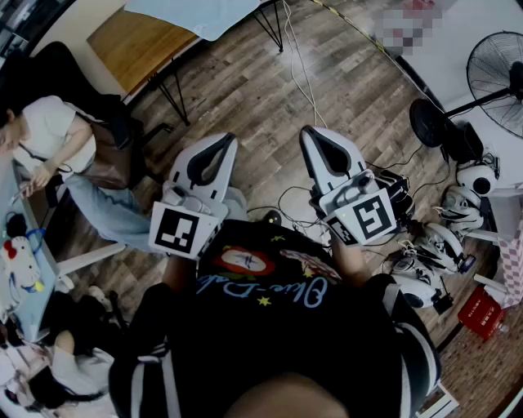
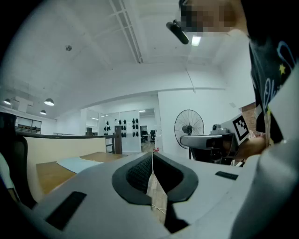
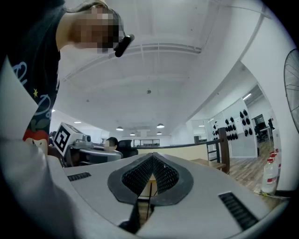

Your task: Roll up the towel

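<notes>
Fingers (image 2: pixel 138 173) of the left gripper (image 2: pixel 152 155) are pressed together with nothing between them; only a thin line shows where the dark pads meet. On the right gripper (image 3: pixel 152 158) the fingers (image 3: pixel 164 175) are also pressed together and hold nothing.

In the head view both grippers lie side by side in the middle of the frame, close to the person's chest. Their tips point to the upper part of the picture and their marker cubes are nearest to the body. They hang over the wooden floor (image 1: pixel 343 90), roughly level, and the hands are mostly hidden under the cubes.

No towel is near the fingers. A pale blue sheet (image 1: pixel 204 12) lies on a wooden surface (image 1: pixel 131 41) at the upper left of the head view, well apart from both grippers. It may be the towel, but I cannot tell this for sure. So I judge that the rolling has not begun.

Some things could go wrong from here. Fingers that are pressed together will only push a cloth and wrinkle it, so they must spread before they reach it. Cables (image 1: pixel 298 57) run over the floor between the person and that surface, and a foot may catch on them. A seated person (image 1: pixel 49 135) at the left edge is near the way, and a wide swing of the left gripper could come too close.
</notes>
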The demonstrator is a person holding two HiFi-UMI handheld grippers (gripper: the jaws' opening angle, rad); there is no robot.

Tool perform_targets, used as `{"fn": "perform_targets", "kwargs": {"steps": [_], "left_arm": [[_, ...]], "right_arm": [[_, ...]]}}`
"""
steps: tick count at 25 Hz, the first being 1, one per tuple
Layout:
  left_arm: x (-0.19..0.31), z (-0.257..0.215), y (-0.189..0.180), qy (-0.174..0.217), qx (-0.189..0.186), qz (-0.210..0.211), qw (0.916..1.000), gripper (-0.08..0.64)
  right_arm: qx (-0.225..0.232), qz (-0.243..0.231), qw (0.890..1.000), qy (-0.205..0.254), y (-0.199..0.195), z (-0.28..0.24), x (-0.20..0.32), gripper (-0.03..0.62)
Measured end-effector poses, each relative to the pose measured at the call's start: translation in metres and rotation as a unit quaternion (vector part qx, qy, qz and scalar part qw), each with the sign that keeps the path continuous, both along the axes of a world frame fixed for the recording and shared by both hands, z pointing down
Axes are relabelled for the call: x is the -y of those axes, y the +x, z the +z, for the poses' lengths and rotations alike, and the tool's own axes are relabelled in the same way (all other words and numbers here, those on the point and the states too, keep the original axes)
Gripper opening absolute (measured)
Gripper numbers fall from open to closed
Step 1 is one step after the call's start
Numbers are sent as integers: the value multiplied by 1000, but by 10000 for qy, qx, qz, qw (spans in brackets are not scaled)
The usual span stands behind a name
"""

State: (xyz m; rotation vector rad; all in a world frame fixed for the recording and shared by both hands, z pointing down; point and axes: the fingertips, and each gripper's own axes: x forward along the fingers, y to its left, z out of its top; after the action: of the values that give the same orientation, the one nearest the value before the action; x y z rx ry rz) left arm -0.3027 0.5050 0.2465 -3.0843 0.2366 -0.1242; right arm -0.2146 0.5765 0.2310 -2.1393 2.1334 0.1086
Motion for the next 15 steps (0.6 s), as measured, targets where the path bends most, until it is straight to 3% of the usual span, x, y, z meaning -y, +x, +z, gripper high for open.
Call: {"fn": "perform_targets", "kwargs": {"steps": [15], "left_arm": [[-1, -1, -16, 111, 70, -323, 9994, 5]], "right_arm": [[158, -195, 9996, 131, -7, 0, 2, 0]]}}
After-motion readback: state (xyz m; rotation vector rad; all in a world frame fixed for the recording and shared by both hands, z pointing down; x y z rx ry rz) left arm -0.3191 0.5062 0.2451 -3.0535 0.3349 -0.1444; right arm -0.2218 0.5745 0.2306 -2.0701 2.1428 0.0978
